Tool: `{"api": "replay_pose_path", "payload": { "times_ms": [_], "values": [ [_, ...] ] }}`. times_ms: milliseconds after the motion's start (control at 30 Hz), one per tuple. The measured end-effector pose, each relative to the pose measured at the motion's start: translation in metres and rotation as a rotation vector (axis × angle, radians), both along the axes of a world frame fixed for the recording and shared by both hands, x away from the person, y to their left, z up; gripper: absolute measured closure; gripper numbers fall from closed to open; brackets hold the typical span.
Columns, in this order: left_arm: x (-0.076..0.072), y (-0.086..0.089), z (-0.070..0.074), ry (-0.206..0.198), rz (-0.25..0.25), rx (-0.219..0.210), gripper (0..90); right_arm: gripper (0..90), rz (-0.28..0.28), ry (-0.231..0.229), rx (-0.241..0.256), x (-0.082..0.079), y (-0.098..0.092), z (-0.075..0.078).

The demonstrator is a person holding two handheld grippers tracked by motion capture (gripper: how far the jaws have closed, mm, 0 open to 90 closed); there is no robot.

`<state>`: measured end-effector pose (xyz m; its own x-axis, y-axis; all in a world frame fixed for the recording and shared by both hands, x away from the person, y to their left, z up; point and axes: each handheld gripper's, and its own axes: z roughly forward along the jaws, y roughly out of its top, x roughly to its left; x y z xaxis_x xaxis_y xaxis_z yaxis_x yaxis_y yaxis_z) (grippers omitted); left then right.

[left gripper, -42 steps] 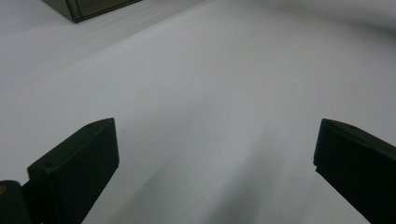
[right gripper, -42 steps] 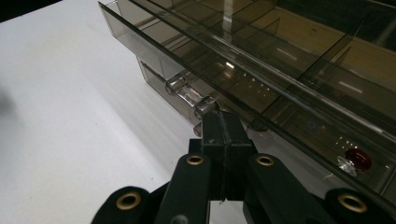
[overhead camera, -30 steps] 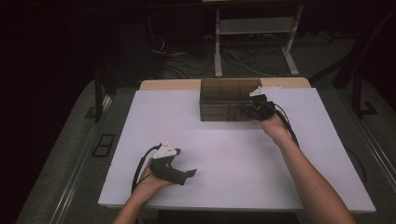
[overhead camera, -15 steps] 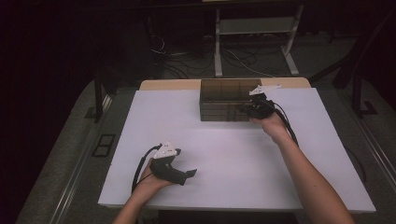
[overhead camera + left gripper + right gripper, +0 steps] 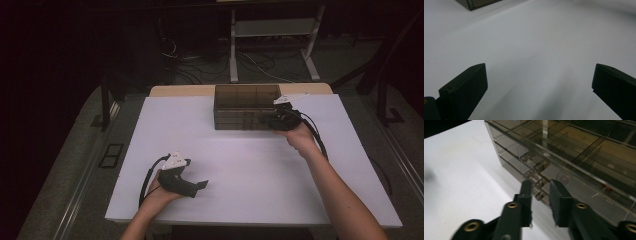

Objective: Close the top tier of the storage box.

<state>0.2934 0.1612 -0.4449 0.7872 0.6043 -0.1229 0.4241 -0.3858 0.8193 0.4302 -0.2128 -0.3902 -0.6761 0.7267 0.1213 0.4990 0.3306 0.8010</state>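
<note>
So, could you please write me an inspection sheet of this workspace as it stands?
Surface: white table, bare apart from the items below.
Job's things: smoked clear drawer box at the far edge; small knobs on its drawer fronts.
Clutter: nothing seen.
Grippers: right gripper at the box front, jaws narrowly apart around a knob, grip not confirmed; left gripper near the front edge, jaws wide open on nothing.
Cables: one black cable trails from the left gripper, another from the right; loose wires on the floor beyond.
Surroundings: dark room, grey floor, white stand behind.

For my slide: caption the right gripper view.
Right gripper fingers bracket a clear knob on the smoked acrylic drawer organizer.
</note>
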Motion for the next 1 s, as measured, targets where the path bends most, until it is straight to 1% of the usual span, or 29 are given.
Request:
{"api": "replay_pose_path", "payload": {
  "times_ms": [167, 233, 267, 500, 633, 833, 900, 1000],
  "values": [
    [-0.002, 0.002, 0.001, -0.002, 0.010, -0.005, 0.0, 56.9, 0.005, -0.005, 0.005, -0.010, -0.003, -0.004],
    [-0.002, 0.002, 0.000, -0.003, 0.003, -0.002, 0.0, 52.9, 0.011, 0.006, 0.007, -0.015, -0.004, -0.006],
    [-0.002, 0.001, 0.000, -0.004, 0.000, -0.001, 0.0, 50.5, 0.012, 0.005, 0.000, -0.018, -0.004, -0.007],
    [-0.001, -0.001, 0.000, -0.007, -0.014, -0.001, 0.0, 40.0, -0.009, -0.025, -0.023, -0.033, -0.009, -0.012],
    [-0.002, -0.002, 0.000, -0.008, -0.015, -0.005, 0.0, 36.9, -0.020, -0.023, -0.014, -0.042, -0.014, -0.013],
    [-0.002, -0.001, 0.001, -0.009, -0.015, -0.006, 0.0, 34.5, 0.001, -0.024, -0.022, -0.062, -0.022, -0.016],
    [-0.002, -0.002, 0.001, -0.009, -0.015, -0.006, 0.0, 33.7, 0.003, -0.024, -0.012, -0.068, -0.024, -0.018],
    [-0.002, -0.002, 0.001, -0.012, -0.018, -0.006, 0.0, 31.7, 0.012, -0.029, -0.012, -0.078, -0.029, -0.020]
  ]
}}
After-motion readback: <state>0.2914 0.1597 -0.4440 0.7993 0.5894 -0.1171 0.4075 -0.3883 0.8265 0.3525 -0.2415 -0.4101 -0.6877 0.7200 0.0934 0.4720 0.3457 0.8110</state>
